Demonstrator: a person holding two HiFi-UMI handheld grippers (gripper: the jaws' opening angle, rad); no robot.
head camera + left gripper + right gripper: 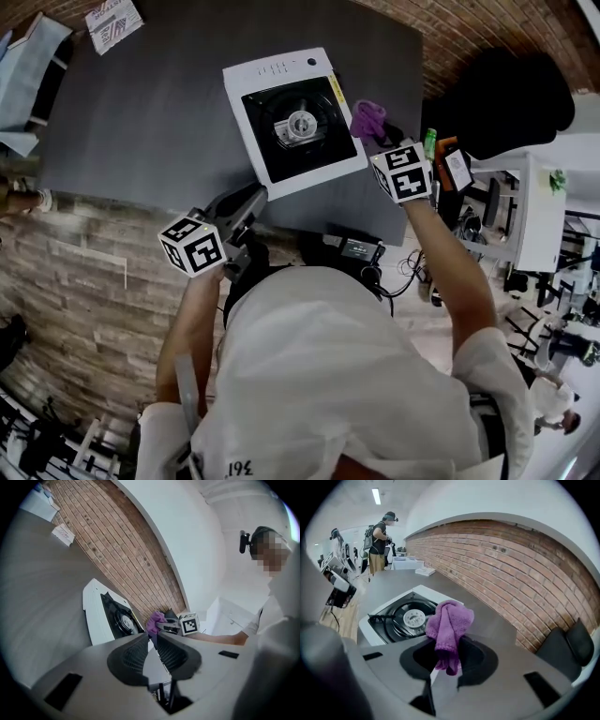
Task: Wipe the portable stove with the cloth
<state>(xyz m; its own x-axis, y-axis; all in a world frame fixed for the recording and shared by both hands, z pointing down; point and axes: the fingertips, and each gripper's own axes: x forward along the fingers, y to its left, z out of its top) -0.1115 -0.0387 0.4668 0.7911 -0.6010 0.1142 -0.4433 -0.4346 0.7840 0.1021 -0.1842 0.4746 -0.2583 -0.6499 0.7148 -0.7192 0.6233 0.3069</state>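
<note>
Since the wiping has to be done with the cloth, the right claw [447, 651] is clamped on a bunched purple cloth [450, 620], most of which stands up out of the jaws while a short tail hangs back between them. In the head view the cloth is held at the right edge of the portable stove [292, 120], a white square body with a black top and round burner, which lies on the dark grey surface [141, 112] toward its right side. This looks like a starting point for a wipe across the top; whether the cloth touches the stove or hovers just beside it cannot be told. The left claw [151, 640] has its jaws together on nothing and hangs near the stove's near left corner, probably free to steady the stove if needed. The person's head and shoulders hide the near edge of the surface, each claw's own body cuts off part of the stove in its view, and the stove's controls are too small to read.
</note>
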